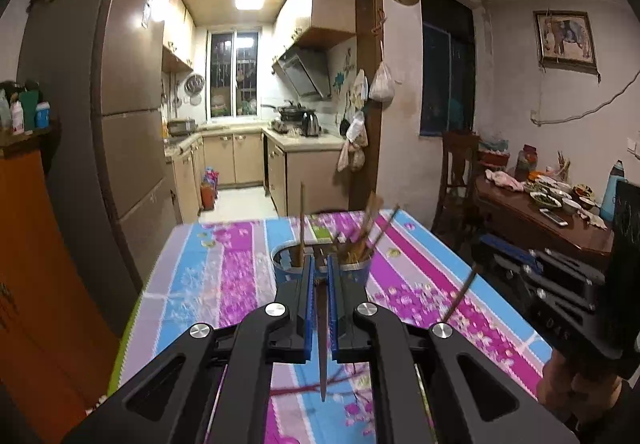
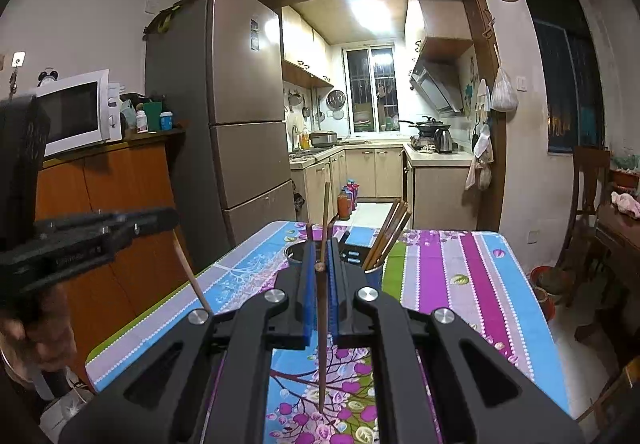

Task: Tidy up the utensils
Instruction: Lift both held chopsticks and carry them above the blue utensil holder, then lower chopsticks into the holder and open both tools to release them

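Note:
A blue two-compartment utensil holder (image 1: 352, 272) stands on the table with the floral cloth (image 1: 224, 268). Its right compartment holds several wooden chopsticks (image 1: 370, 228); one upright stick (image 1: 302, 220) stands in the left compartment. My left gripper (image 1: 320, 264) is shut on a brown chopstick (image 1: 323, 344), just in front of the holder. My right gripper (image 2: 320, 248) is shut on another brown chopstick (image 2: 322, 332), also close before the holder (image 2: 374, 276). Each gripper shows at the edge of the other view, with its stick pointing down: the right gripper (image 1: 560, 276), the left gripper (image 2: 80, 240).
A refrigerator (image 2: 240, 116) and an orange cabinet (image 2: 112, 196) with a microwave (image 2: 76, 116) stand left of the table. A dark wooden side table (image 1: 548, 220) with dishes and a chair (image 1: 458, 172) stand to the right. The kitchen doorway lies beyond.

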`<move>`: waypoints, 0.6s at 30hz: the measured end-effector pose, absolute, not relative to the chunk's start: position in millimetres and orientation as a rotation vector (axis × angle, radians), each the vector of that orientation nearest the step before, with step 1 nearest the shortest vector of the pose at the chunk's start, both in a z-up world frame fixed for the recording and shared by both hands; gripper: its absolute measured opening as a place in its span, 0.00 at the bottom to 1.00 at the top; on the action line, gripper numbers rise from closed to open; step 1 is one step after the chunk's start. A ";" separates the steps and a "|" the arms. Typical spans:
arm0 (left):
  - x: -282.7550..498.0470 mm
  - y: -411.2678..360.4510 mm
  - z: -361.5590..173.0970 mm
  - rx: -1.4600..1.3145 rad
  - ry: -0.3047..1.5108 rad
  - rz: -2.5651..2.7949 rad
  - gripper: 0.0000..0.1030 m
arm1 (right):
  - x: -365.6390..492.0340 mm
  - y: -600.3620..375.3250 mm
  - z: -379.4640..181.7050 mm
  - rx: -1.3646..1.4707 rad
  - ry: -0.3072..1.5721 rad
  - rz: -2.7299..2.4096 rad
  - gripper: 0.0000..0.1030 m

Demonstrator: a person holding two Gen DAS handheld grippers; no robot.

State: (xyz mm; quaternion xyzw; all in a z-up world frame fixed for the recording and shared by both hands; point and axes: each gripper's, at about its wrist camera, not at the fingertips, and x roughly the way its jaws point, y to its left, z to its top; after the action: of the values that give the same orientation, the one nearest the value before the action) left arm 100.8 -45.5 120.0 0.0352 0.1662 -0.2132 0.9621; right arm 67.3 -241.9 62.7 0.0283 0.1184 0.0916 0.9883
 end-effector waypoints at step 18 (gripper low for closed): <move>216.3 -81.0 240.9 0.045 0.130 -0.402 0.07 | 167.9 -271.2 189.6 0.079 -0.002 0.101 0.05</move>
State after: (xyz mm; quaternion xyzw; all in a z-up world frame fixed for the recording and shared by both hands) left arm 216.3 -81.0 240.9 0.0224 0.0646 -0.1995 0.9775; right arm 167.9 -271.2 189.6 0.0396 -0.0011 0.0505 0.9979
